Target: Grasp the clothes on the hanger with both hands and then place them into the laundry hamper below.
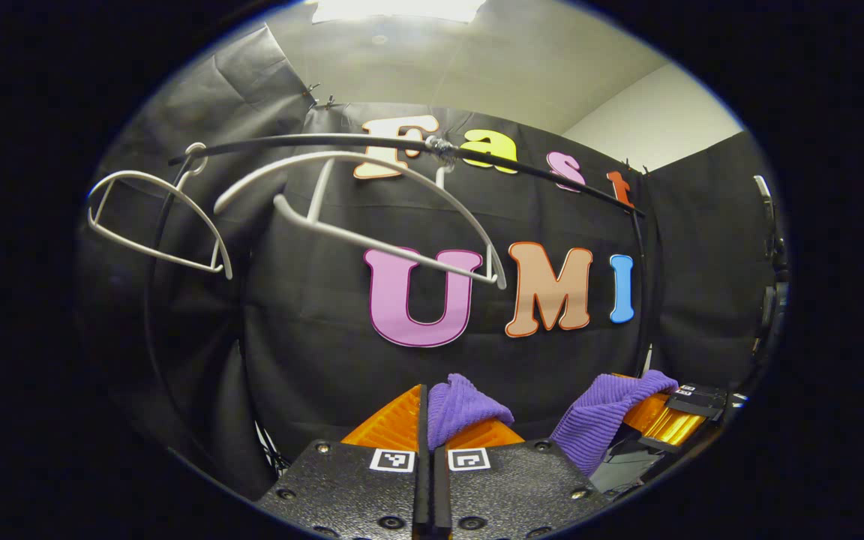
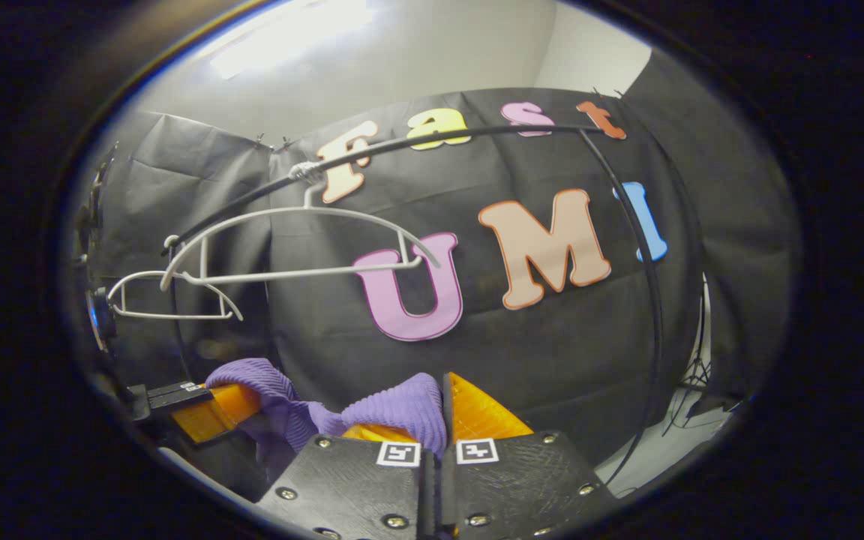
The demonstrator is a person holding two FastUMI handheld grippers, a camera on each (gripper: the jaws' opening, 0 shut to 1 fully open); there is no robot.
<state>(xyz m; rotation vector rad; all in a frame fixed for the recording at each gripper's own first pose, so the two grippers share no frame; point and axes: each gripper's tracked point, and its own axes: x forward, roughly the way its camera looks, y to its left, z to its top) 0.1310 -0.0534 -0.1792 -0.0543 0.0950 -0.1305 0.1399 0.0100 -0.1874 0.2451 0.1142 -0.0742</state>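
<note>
A purple knitted garment (image 1: 462, 409) hangs off the hangers, pinched between the orange fingers of my left gripper (image 1: 427, 424), which is shut on it. Its other end (image 1: 603, 416) drapes over my right gripper (image 1: 668, 416) at the lower right of the left gripper view. In the right gripper view my right gripper (image 2: 443, 427) is shut on the purple garment (image 2: 402, 411), and the cloth runs left to my left gripper (image 2: 214, 409). Two bare white hangers (image 1: 372, 225) (image 1: 158, 225) hang on the black rail (image 1: 402, 146) above. The hamper is out of sight.
The black rail's (image 2: 432, 142) upright post (image 2: 646, 300) curves down on the right of the right gripper view, with a patch of pale floor (image 2: 657, 450) near its foot. Both white hangers (image 2: 304, 247) (image 2: 169, 296) hang above and left of the grippers.
</note>
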